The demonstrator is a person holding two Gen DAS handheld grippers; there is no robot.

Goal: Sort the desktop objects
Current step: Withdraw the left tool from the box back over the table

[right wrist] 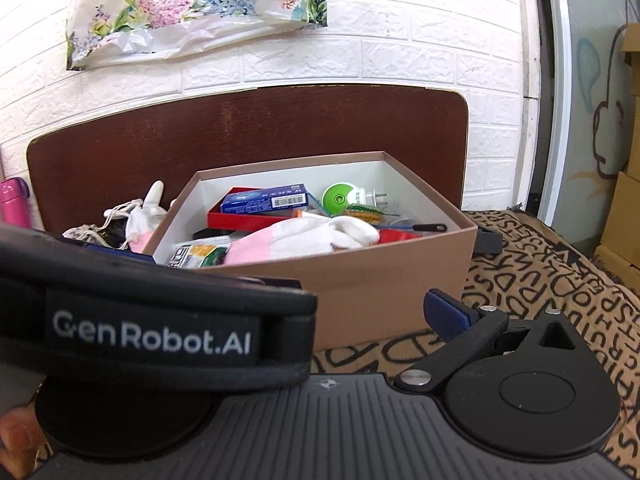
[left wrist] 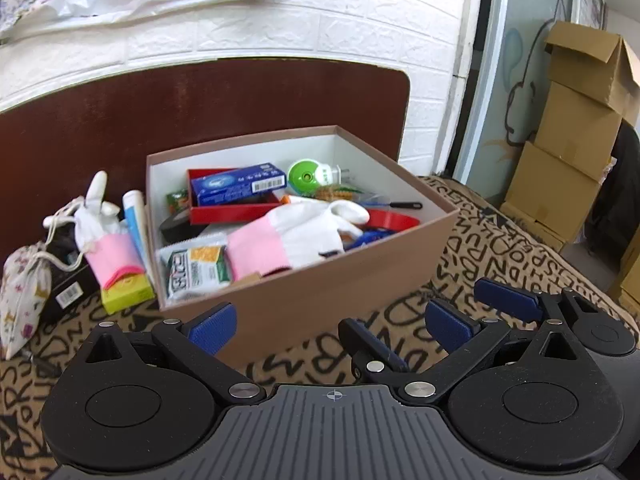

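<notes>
The left gripper [left wrist: 332, 326] has its two blue-padded fingers [left wrist: 212, 326] spread wide apart, with nothing between them. It hovers low over a tan cloth [left wrist: 500, 248] printed with black letters, just in front of a brown cardboard box [left wrist: 320, 300].

To its right in the left wrist view sits the right gripper [left wrist: 472, 316]; two of its blue pads show well apart, with nothing visible between them. In the right gripper's own view only its right finger [right wrist: 446, 314] shows, because a black strap [right wrist: 152, 336] (printed "GenRobot.AI") covers the left half of the picture. So how far that gripper is open can be judged only from the other camera.

The box is open at the top and white inside. A pink-and-white glove [left wrist: 296, 236] lies across its front half. Beside the glove, at the front left corner, is a green-and-white snack packet [left wrist: 196, 270]. Behind them a blue carton [left wrist: 238, 184] rests on a red tray [left wrist: 236, 210], and a green round plug-in device [left wrist: 308, 178] lies near the back wall.

Outside the box, touching its left wall, stands a second pink-and-white glove [left wrist: 104, 224], fingers up. A yellow-green small box [left wrist: 128, 294] is at its foot, and a floral drawstring pouch [left wrist: 22, 292] is further left. A dark wooden headboard [left wrist: 200, 100] rises behind everything, against a white brick wall [left wrist: 360, 28].
</notes>
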